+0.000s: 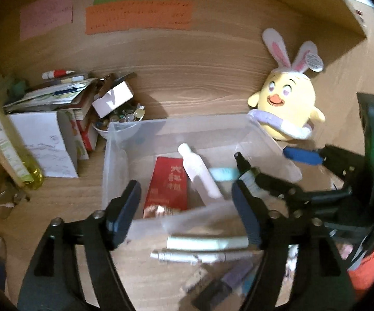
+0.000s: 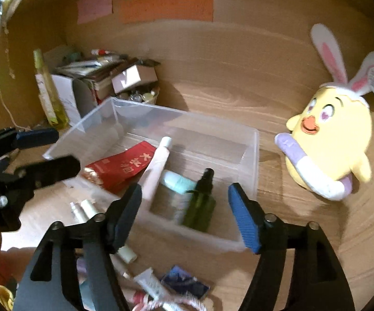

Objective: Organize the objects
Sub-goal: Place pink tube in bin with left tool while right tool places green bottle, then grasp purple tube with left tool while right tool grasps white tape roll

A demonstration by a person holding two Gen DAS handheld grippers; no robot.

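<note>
A clear plastic bin (image 1: 114, 155) (image 2: 251, 160) sits on the wooden desk. Inside lie a red packet (image 1: 167, 189) (image 2: 119, 167), a white tube (image 1: 199, 173) (image 2: 157, 168), a pale blue item (image 2: 176, 180) and a dark green spray bottle (image 2: 199, 204). My left gripper (image 1: 187, 207) is open and empty over the bin's near wall. My right gripper (image 2: 184, 212) is open and empty just above the green bottle; it also shows in the left wrist view (image 1: 269, 165). Loose tubes (image 1: 205, 243) (image 2: 145, 280) lie in front of the bin.
A yellow chick plush with bunny ears (image 1: 287, 103) (image 2: 334, 134) stands right of the bin. A yellow-green bottle (image 1: 8, 140) (image 2: 48, 93), a white box (image 1: 44, 142), stacked booklets and a bowl of beads (image 1: 119, 119) crowd the back left. Glasses (image 1: 3, 204) lie at left.
</note>
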